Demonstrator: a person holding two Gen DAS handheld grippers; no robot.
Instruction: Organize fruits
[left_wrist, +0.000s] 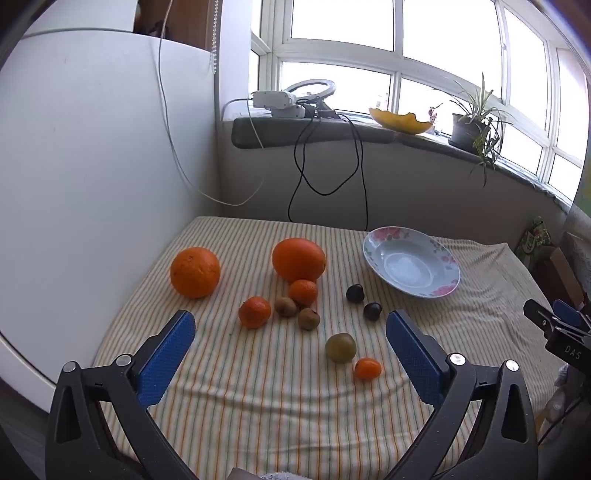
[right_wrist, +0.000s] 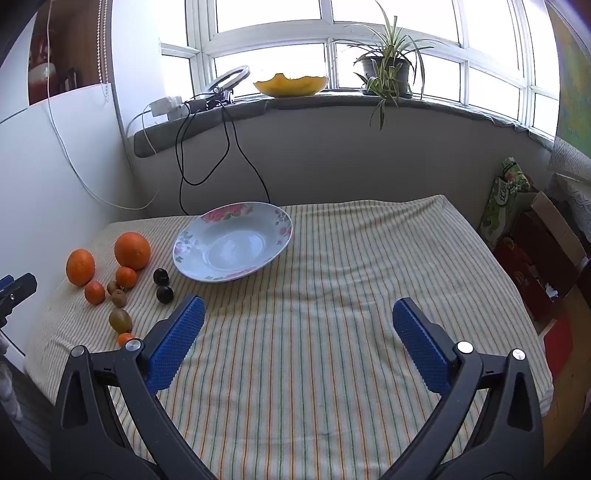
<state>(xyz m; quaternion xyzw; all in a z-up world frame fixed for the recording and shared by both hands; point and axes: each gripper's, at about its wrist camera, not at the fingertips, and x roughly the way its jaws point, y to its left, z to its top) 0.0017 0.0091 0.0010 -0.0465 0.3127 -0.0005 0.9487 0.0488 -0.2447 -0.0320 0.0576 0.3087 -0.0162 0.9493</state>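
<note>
Table under striped cloth (right_wrist: 332, 295). On it: empty floral plate (right_wrist: 284, 225), two oranges (left_wrist: 195, 272), two tangerines (left_wrist: 254, 312), two small brown fruits (left_wrist: 285, 306), two dark plums (left_wrist: 355, 293), green fruit (left_wrist: 340, 347), kumquat (left_wrist: 367, 368).

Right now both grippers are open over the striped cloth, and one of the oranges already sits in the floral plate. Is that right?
Not quite. The floral plate holds nothing; both large oranges lie on the striped cloth, as the right wrist view shows. Both the left gripper and the right gripper are open.
</note>
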